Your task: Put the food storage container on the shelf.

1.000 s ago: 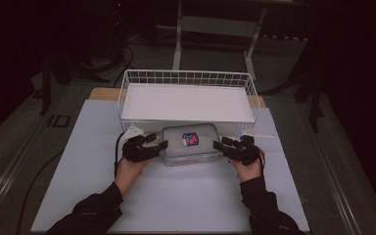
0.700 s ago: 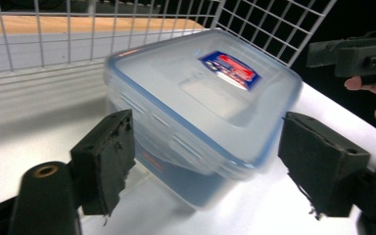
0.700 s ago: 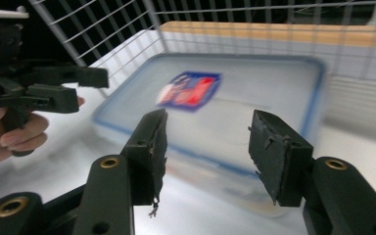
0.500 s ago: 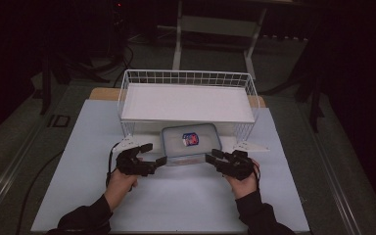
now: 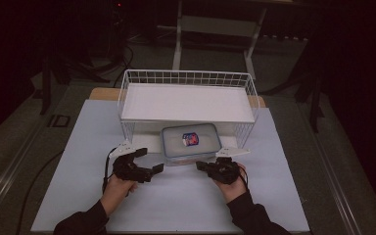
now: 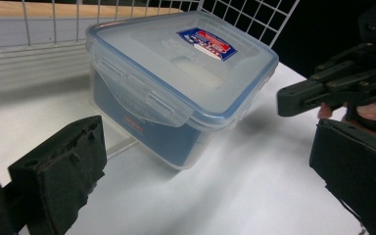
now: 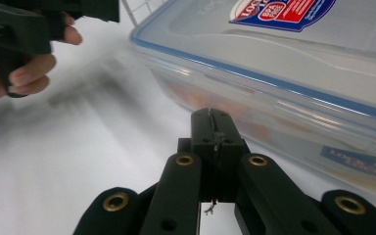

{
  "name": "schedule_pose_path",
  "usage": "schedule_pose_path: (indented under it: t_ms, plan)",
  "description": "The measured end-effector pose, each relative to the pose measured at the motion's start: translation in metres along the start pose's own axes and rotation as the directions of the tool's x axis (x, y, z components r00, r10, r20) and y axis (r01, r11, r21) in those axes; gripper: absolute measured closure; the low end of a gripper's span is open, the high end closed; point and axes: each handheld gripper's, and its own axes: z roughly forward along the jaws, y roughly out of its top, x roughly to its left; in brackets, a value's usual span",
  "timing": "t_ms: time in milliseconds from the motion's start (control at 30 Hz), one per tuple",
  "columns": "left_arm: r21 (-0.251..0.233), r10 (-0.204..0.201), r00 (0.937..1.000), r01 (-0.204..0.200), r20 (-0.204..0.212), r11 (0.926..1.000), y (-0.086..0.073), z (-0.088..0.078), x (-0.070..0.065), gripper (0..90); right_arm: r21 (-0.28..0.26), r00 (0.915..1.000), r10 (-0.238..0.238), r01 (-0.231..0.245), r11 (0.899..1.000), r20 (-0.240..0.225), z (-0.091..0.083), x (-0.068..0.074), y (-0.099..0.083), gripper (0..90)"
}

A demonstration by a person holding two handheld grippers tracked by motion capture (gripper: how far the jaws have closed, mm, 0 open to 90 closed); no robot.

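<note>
Both grippers hover just short of a lidded plastic container (image 5: 191, 142) beneath a wire rack (image 5: 186, 98). The left gripper (image 5: 147, 164) gapes wide; the right gripper (image 5: 206, 167) is pinched closed, likely needing reopening before any grasp.

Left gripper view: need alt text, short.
A clear plastic box with a blue-rimmed latched lid and a red-and-blue label sits on a white table, in front of a white wire rack. The left gripper is open before it; the right gripper shows at the right.

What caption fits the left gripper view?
Open left gripper facing a lidded clear plastic container on the white table.
</note>
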Motion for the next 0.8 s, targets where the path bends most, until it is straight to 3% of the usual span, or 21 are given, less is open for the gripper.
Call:
schedule_pose_path:
  t_ms: [133, 233, 467, 800]
  plan:
    - [0.0, 0.01, 1.0, -0.01, 0.001, 1.0, -0.001, 0.001, -0.001, 0.4, 0.005, 0.9999, 0.01, -0.011, 1.0, 0.013, 0.007, -0.003, 0.001, 89.9]
    - [-0.003, 0.021, 0.9998, -0.021, 0.004, 0.9998, -0.001, 0.002, -0.003, 0.4, 0.002, 0.9987, 0.046, -0.046, 0.999, 0.023, 0.017, -0.008, 0.004, 89.9]
    - [0.001, 0.037, 0.9993, -0.037, 0.004, 0.9993, -0.001, 0.003, -0.005, 0.4, 0.004, 0.9983, 0.037, -0.037, 0.999, 0.044, 0.03, -0.01, 0.009, 89.9]
    - [0.001, 0.057, 0.9984, -0.057, -0.001, 0.9984, -0.001, 0.003, -0.007, 0.4, -0.026, 0.9956, 0.065, -0.063, 0.998, 0.068, 0.051, -0.021, 0.024, 89.6]
